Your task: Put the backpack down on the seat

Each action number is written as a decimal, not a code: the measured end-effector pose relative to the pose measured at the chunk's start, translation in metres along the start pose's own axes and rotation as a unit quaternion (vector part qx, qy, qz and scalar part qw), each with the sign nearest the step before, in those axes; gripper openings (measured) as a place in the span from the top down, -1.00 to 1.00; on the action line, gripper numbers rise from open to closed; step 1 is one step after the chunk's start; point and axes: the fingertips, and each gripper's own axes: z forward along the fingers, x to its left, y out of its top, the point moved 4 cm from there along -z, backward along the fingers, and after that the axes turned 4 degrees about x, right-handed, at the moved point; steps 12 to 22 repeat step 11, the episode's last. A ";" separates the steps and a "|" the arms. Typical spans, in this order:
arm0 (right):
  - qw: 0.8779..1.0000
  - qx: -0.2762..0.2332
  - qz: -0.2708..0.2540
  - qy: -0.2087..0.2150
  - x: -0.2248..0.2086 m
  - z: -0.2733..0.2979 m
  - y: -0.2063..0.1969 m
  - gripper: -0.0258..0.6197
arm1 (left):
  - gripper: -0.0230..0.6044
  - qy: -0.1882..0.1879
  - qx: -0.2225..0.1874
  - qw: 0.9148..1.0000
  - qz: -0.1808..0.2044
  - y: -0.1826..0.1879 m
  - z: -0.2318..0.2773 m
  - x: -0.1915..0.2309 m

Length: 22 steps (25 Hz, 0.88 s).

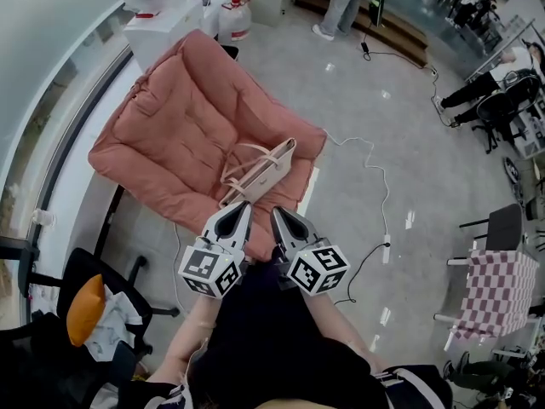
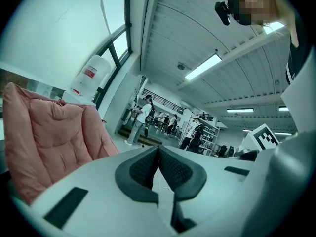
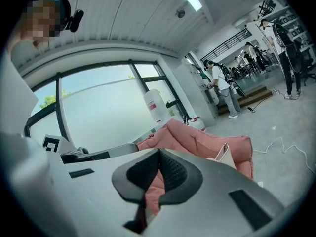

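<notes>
A cream backpack [image 1: 260,173] with pinkish straps lies on the front part of a pink cushioned seat [image 1: 183,135]. In the right gripper view its pale edge [image 3: 224,157] rests on the seat cushion [image 3: 197,142]. My left gripper [image 1: 245,207] hovers just in front of the seat's near edge, jaws shut with nothing between them [image 2: 158,149]. My right gripper [image 1: 274,213] sits beside it, also shut and empty [image 3: 158,154]. Both point toward the backpack without touching it. The left gripper view shows only the seat's back cushion [image 2: 44,137].
A black office chair with an orange cushion [image 1: 85,309] stands at the lower left. White water jugs [image 1: 234,20] stand behind the seat. A white cable [image 1: 375,177] runs over the floor to the right, near a checked chair [image 1: 498,292]. People stand in the background.
</notes>
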 end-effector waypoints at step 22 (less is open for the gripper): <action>1.000 0.017 0.004 0.018 0.012 0.012 -0.006 0.82 | 0.86 0.027 0.001 0.999 -0.032 -0.002 -0.010 0.020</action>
